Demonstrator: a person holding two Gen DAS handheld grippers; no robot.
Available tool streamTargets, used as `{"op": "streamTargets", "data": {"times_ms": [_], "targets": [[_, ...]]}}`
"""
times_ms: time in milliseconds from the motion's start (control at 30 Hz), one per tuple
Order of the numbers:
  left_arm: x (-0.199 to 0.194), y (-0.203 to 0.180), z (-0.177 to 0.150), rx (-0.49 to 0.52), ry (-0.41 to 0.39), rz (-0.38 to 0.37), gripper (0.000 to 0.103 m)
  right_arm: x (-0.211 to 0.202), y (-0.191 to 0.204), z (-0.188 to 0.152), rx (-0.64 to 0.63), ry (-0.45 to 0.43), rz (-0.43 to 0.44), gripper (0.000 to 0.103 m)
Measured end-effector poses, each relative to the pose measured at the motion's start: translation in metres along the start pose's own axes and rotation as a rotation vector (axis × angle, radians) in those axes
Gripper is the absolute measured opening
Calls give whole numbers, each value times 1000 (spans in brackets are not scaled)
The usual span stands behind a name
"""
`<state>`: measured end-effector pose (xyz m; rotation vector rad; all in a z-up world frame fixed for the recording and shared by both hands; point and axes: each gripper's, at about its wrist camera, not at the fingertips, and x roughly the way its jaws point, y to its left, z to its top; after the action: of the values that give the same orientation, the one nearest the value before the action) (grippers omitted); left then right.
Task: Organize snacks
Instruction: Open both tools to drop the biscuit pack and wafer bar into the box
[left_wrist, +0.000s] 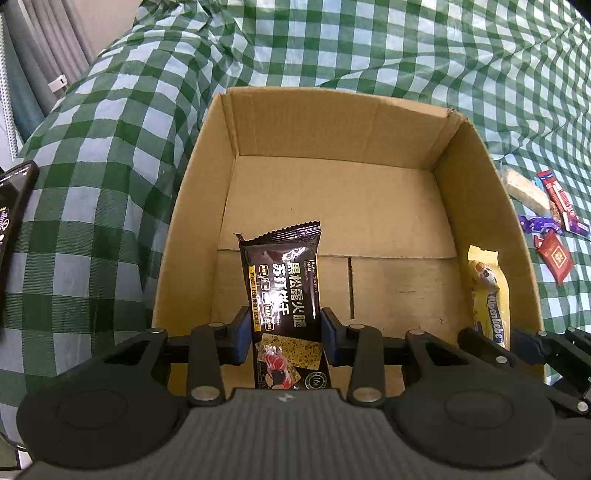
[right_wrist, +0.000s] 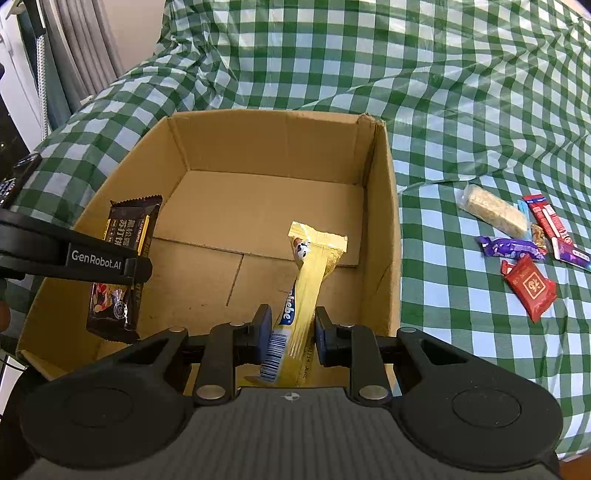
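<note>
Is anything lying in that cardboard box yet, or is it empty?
Empty so far. The cardboard box shows only bare floor; the black cracker packet and yellow candy stick hang over it, each clamped in a hand-held gripper.

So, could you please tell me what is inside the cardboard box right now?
Nothing lies on the cardboard box floor. Two held snacks hang over it: the black cracker pack and the yellow Alpenliebe pack. The near floor strip is hidden.

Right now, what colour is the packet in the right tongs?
Yellow packet, with blue lettering; clearest in the right wrist view.
</note>
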<state>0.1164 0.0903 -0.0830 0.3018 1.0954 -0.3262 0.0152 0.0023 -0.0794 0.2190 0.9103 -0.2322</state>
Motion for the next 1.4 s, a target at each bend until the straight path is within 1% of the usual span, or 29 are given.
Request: {"op": "streamTargets", "data": {"times_ms": [67,100,133,167,200,233,267,300,333,433,500,600,767,833,933,1033,1233,1400], "targets": [[4,1,1,-1,10,4,43,4,1,0,-2,5,-2,26],[7,1,1,-3,16,3,50,5,0,1,-2,7,-2,26],[9,1,2,-4,22,-2,60,7,0,1,-2,11,0,26],[8,1,3,-5,28,-6,90,9,0,1,-3,16,5,26],[8,3,4,-9,29,-5,102,9,1,2,-4,16,8,29],[6,4,3,-16,12,-4,103,9,1,4,-4,14,7,47],[3,5,2,-18,4,7,103,8,1,5,-1,10,-4,60],[1,5,2,-14,6,20,103,5,1,6,10,0,-23,83],[-1,6,0,-9,9,30,103,2,0,6,21,-15,-30,86],[-14,7,-12,7,-4,44,103,-9,0,4,24,-15,-24,88],[-26,8,-23,19,-17,57,103,-21,2,-2,31,-11,-25,93],[-47,13,-47,14,-34,77,103,-42,6,-19,28,-6,-9,95],[-81,17,-84,-17,-56,82,103,-80,12,-48,26,-26,1,97],[-93,18,-97,-26,-73,85,103,-95,14,-56,11,-45,7,98],[-112,17,-112,-32,-108,93,103,-115,14,-60,11,-98,-3,99],[-130,15,-120,-30,-149,99,103,-134,13,-64,20,-148,-6,100],[-159,4,-134,-8,-212,100,103,-163,13,-77,32,-201,3,100],[-173,-3,-142,9,-238,99,103,-182,11,-85,47,-240,8,101]]}}
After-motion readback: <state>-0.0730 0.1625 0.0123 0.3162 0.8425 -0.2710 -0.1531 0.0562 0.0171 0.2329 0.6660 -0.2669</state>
